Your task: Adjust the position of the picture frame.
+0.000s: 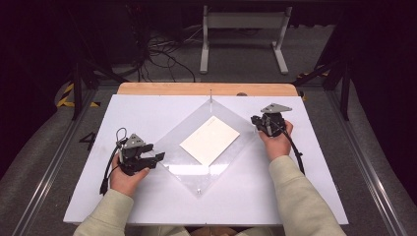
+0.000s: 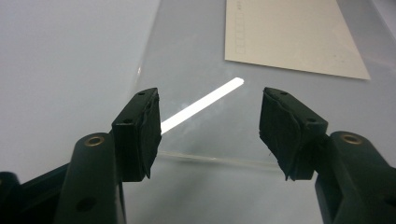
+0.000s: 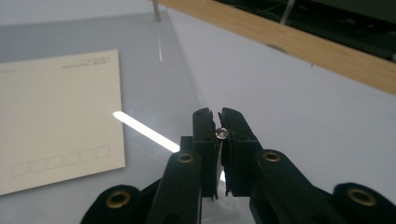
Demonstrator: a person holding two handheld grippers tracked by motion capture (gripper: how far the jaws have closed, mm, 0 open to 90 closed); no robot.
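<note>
A smooth white desk [image 1: 147, 108] with a pale wooden strip along its far edge carries a clear, glossy square acrylic sheet [image 1: 172, 140] turned corner-on like a diamond, and a matte cream rectangular postcard [image 1: 210, 140] lies flat at the sheet's middle. The left gripper [image 1: 158, 157] sits at the sheet's left edge with its jaws wide apart and nothing between them; its own view shows torn, rough black rubber pads [image 2: 150, 126], the sheet's near edge just ahead of them, a bright reflected streak between them, and the postcard farther ahead to the right with a row of small printed boxes. The right gripper [image 1: 255, 121] is at the sheet's right corner, its jaws closed on a small shiny metal pin head [image 3: 222, 134]. Its own view shows the postcard to the left of the jaws and a thin metal post [image 3: 156, 10] at the sheet's far corner.
</note>
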